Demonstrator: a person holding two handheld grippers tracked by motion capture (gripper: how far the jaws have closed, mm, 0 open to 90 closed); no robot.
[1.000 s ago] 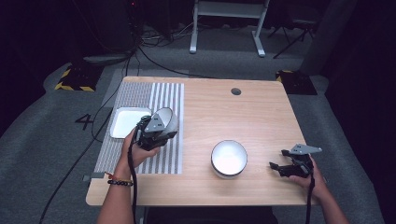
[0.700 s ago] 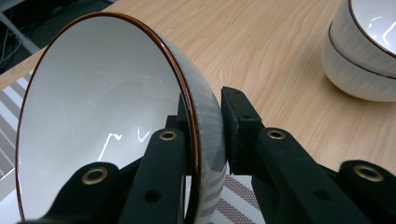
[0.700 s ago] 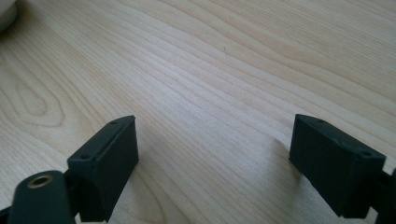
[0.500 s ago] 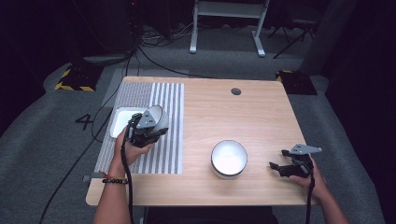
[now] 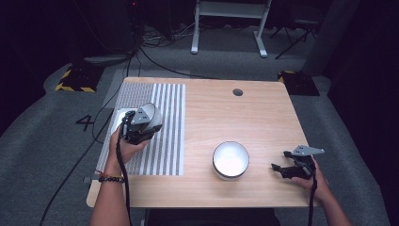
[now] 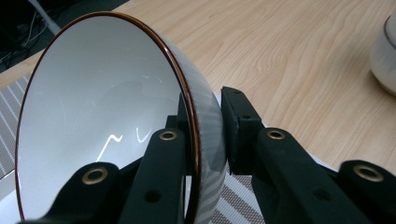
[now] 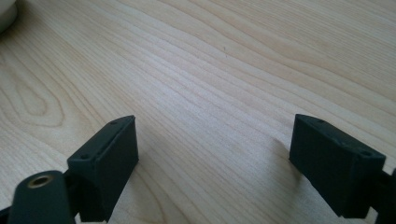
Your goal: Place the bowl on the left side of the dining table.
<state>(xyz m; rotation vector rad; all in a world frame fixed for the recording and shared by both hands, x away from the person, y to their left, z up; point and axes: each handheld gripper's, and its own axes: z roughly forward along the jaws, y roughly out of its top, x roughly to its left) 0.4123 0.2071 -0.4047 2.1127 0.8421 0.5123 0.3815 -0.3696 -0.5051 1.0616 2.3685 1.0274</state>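
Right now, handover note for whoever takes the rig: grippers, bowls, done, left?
Left gripper: shut on the rim of the grey bowl, held tilted above the striped mat, beside the white tray.
Right gripper: open, holding nothing, low over bare table at the right edge.
White bowl: upright on the table between the grippers.
Done: grey bowl picked up.
Left: probably set it down, perhaps by the white bowl.

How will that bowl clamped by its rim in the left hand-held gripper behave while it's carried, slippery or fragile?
The bowl looks glazed and glossy, so it is probably stiff, breakable and somewhat slippery. The left hand-held gripper pinches only its thin wall at the rim, holding it tilted, so it may pivot or slip. It is likely fairly heavy for that narrow grip.
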